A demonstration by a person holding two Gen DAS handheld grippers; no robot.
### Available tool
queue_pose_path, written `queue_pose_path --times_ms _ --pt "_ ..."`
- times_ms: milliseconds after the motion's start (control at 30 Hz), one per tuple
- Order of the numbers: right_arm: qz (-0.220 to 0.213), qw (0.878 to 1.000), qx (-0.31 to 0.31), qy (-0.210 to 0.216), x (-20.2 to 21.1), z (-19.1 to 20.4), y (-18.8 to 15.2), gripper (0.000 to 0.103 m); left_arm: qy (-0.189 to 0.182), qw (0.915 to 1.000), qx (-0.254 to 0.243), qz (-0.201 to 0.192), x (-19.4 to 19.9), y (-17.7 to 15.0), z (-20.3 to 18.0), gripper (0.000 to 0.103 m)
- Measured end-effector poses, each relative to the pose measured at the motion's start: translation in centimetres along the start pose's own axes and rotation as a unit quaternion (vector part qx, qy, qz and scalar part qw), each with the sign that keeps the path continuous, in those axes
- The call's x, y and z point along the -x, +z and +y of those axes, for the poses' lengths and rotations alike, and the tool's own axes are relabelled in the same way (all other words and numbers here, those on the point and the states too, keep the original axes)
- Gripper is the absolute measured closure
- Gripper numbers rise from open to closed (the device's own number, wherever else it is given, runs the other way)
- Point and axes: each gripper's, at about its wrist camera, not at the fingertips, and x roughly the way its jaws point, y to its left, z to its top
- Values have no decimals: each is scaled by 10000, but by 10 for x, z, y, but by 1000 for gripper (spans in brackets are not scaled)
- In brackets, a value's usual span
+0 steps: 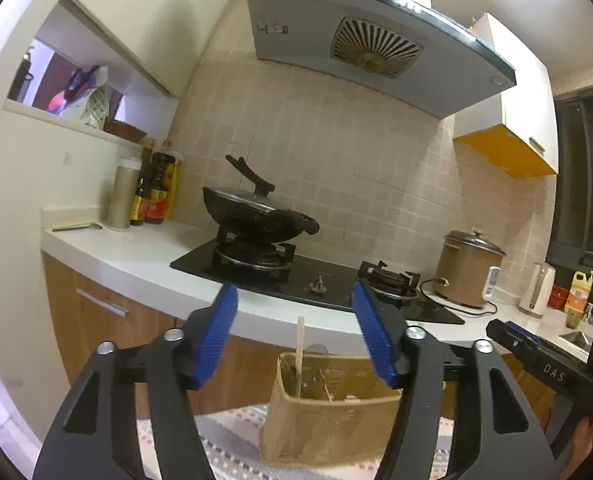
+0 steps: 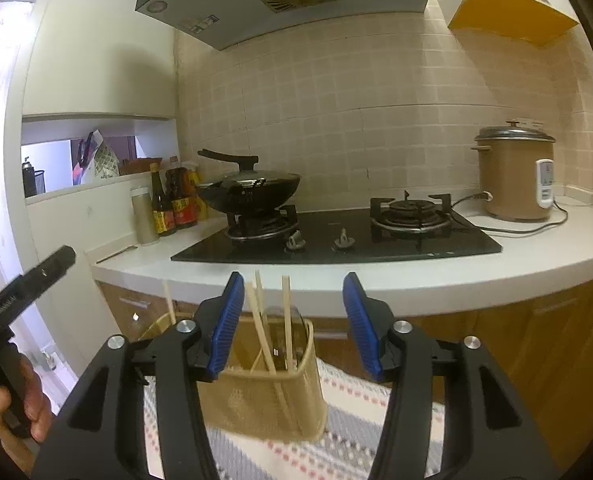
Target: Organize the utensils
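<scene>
A tan mesh utensil basket [image 1: 328, 424] stands on a patterned cloth [image 1: 232, 440] below my left gripper [image 1: 294, 308], which is open and empty above it. A wooden chopstick [image 1: 299, 354] and clear utensils stand in the basket. In the right wrist view the same basket [image 2: 268, 400] holds several wooden chopsticks [image 2: 286, 320]. My right gripper [image 2: 294, 296] is open and empty just above and in front of the basket.
A kitchen counter [image 2: 416, 280] with a black gas hob [image 2: 336, 240], a wok [image 2: 252, 192], sauce bottles [image 2: 172, 204] and a rice cooker [image 2: 512, 172] lies behind. The other gripper shows at the right in the left view [image 1: 544, 360] and at the left in the right view [image 2: 24, 280].
</scene>
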Motion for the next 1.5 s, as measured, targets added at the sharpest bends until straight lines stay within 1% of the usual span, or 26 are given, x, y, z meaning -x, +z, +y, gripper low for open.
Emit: queue_pose_path --times_ms 33,67,167,233,300,400,467,500,533,567,633,700,767,900,1033,1133,1233,1267,1367,1467,1500 --pt "-9 10000 37 -67 8 1 -3 38 16 10000 -16 24 8 -1 -1 38" --pt "-9 9999 83 -116 19 3 -8 36 26 10000 -28 44 13 -2 -3 36" --pt "30 9997 147 -213 39 7 -18 35 153 9997 -137 112 33 -9 -8 35" --pt "24 9995 158 -272 52 9 -25 31 257 9992 -254 192 43 -16 -13 34" --pt "-2 9993 157 -331 66 11 -33 29 329 9987 -308 240 55 -24 -16 28" --pt "-69 9989 146 -432 82 13 -44 24 467 9979 -403 214 73 -37 -20 25" --pt "-104 9989 44 -446 91 11 -54 18 619 9966 -533 135 82 -46 -24 25" --pt "-104 9992 -17 -381 95 10 -59 16 691 9958 -590 117 84 -49 -25 25" --pt "-104 9993 -91 -339 98 8 -64 10 735 9951 -648 108 87 -52 -27 25" --pt "-105 9992 -133 -354 100 6 -67 9 730 9948 -697 108 89 -54 -29 25" --pt "-115 9986 -163 -481 105 5 -75 9 693 9943 -800 110 94 -59 -32 25" --pt "-158 9977 -140 -637 109 5 -81 9 678 9940 -850 89 99 -64 -34 20" --pt "-200 9963 -87 -834 112 6 -87 9 691 9942 -816 80 101 -70 -34 18" --pt "-360 9907 36 -1315 117 11 -102 8 782 9940 -758 127 98 -87 -32 18" --pt "-390 9877 90 -1513 119 14 -117 8 797 9938 -742 236 94 -100 -32 18" --pt "-471 9871 139 -1524 123 16 -119 8 771 9937 -798 177 98 -103 -36 18" --pt "-582 9870 71 -1497 127 14 -117 8 719 9928 -940 205 98 -104 -41 18" --pt "-560 9876 30 -1463 127 12 -117 8 718 9923 -989 192 100 -104 -43 17" --pt "-421 9896 -117 -1368 122 6 -118 8 762 9905 -1136 113 107 -108 -47 13" --pt "-409 9902 -200 -1322 122 3 -118 8 908 9881 -1239 54 107 -113 -50 7" --pt "-398 9906 -199 -1295 121 2 -118 8 926 9878 -1255 49 106 -115 -50 7"
